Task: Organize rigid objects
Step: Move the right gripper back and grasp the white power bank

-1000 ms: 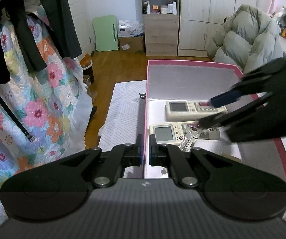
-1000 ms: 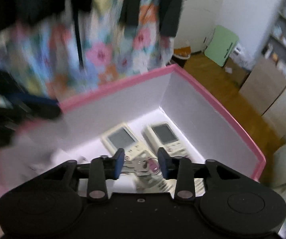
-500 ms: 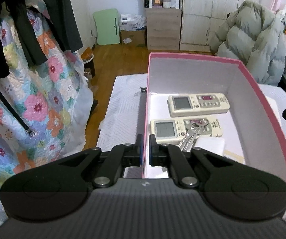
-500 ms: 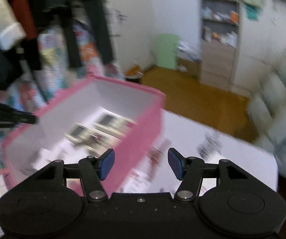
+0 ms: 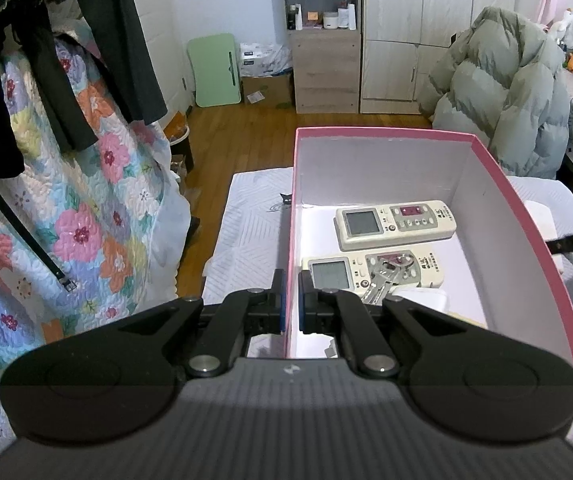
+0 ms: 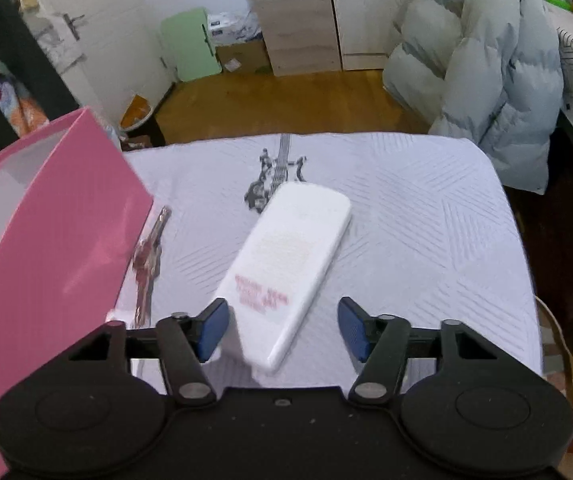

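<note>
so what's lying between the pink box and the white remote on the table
A bunch of keys lies on the white cloth, close beside the pink box wall and apart from the face-down white remote. It shows in the right wrist view.

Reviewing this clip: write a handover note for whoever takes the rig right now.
Left gripper: shut on the pink box wall, steadying it.
Right gripper: open, jaws just widened, straddling the near end of the white remote on the table cloth, not pressing.
Done: two remotes and keys boxed.
Left: white remote, then the loose keys beside the box.
</note>
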{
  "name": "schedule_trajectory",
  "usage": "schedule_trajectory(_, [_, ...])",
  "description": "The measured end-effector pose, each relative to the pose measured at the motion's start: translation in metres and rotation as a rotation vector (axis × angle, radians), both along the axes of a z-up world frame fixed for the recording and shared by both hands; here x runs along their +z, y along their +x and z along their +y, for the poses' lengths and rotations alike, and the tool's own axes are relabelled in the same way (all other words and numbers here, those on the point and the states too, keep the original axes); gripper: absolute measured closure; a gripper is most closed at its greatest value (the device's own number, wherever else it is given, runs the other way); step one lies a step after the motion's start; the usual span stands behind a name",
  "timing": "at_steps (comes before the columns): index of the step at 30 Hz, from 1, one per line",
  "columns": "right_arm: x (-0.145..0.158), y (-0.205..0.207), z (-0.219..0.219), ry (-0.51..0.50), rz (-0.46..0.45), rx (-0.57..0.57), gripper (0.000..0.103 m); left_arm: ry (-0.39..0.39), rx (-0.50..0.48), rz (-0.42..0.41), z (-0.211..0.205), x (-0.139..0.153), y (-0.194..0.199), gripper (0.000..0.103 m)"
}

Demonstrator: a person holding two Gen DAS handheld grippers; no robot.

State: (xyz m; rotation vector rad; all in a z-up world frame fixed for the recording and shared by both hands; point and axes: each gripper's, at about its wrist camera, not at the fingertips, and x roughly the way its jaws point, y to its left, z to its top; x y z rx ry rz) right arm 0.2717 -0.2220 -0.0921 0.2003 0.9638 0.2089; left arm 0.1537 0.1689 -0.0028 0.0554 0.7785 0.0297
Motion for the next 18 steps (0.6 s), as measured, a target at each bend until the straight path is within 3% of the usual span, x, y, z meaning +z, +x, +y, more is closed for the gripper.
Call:
schedule_trajectory(3, [0.002, 0.015, 0.007, 0.017, 0.005, 0.01, 0.028, -0.004, 0.006, 0.013, 0.0, 0.001, 0.002, 0.098])
schedule_trajectory(9, [-0.004, 0.028, 0.037, -0.187, -0.074, 0.043, 0.027, 0.021, 0.005, 0.018, -0.005, 0.002, 0.003, 0.098])
schedule_trajectory(13, [-0.004, 0.039, 0.032, -0.179, -0.088, 0.065, 0.028, 0.019, 0.005, 0.019, -0.005, 0.002, 0.003, 0.098])
schedule_trajectory(14, [-0.003, 0.042, 0.03, -0.179, -0.087, 0.066, 0.039, 0.022, 0.003, 0.017, -0.006, 0.002, 0.003, 0.098])
schedule_trajectory(18, [0.006, 0.047, 0.019, -0.112, -0.062, 0.035, 0.041, 0.048, 0.005, 0.008, -0.007, 0.003, 0.005, 0.1])
